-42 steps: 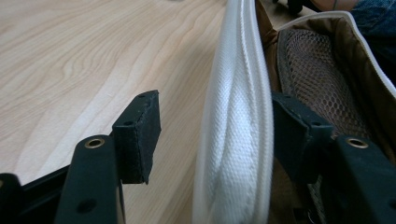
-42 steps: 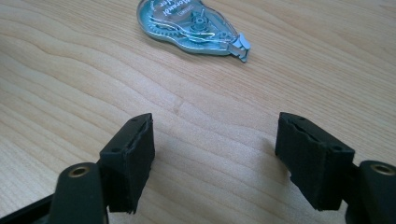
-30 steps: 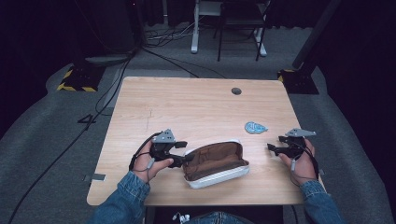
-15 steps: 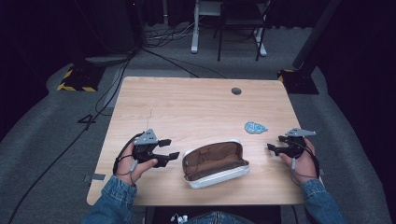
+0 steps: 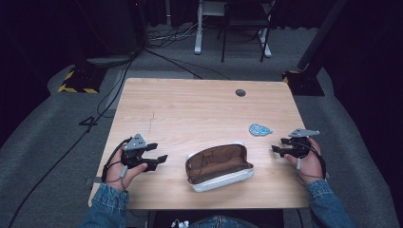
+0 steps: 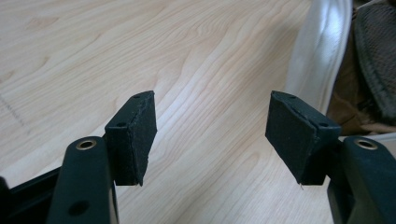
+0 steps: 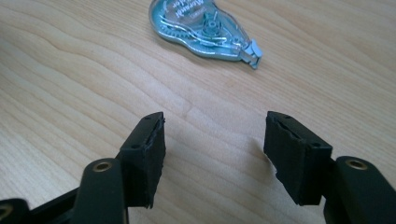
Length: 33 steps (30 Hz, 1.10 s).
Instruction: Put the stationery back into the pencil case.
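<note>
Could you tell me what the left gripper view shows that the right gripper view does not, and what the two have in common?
Left gripper view: past the open left claw, the white rim of the open pencil case with its brown lining and a dark mesh pocket, at the right edge.

Right gripper view: ahead of the open right claw, a translucent blue correction tape dispenser lying flat, its tip pointing right in that view.

Both: two black jaws set wide apart with nothing between them, over the light wooden table.

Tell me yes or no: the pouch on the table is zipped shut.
No, the pouch lies open on the table, its brown lining showing.
</note>
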{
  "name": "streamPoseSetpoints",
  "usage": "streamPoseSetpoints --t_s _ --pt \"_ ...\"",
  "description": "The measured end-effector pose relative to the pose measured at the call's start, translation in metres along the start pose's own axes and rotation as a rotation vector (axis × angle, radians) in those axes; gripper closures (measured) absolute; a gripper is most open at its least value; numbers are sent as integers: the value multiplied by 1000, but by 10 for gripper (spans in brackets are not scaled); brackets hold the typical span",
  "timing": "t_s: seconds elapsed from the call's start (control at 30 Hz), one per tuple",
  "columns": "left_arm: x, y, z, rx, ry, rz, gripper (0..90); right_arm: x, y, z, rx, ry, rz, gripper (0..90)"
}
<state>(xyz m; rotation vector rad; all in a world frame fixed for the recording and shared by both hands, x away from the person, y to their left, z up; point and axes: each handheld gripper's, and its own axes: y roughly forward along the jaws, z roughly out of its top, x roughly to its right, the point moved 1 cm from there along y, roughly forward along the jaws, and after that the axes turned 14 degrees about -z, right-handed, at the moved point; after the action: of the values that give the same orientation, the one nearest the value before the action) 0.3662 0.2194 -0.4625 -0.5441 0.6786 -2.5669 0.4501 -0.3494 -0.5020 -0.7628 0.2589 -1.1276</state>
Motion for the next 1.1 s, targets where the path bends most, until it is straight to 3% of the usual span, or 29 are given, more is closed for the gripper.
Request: streamPoseSetpoints --t_s 0.07,0.2,0.4,0.8,1.1 --pt "-3 -1 -4 -1 -21 5 338 0 -1 4 8 4 2 378" --pt "-8 -2 -15 -44 -37 59 340 -1 -6 11 -1 25 8 359" --pt "-9 -4 -24 -54 -72 93 343 2 -11 24 -7 37 18 343" --pt "-12 -4 -39 -140 -98 141 336 5 -15 57 -62 -85 24 322" --pt "-14 3 -45 -188 -91 177 321 5 -4 77 -118 -132 42 319"
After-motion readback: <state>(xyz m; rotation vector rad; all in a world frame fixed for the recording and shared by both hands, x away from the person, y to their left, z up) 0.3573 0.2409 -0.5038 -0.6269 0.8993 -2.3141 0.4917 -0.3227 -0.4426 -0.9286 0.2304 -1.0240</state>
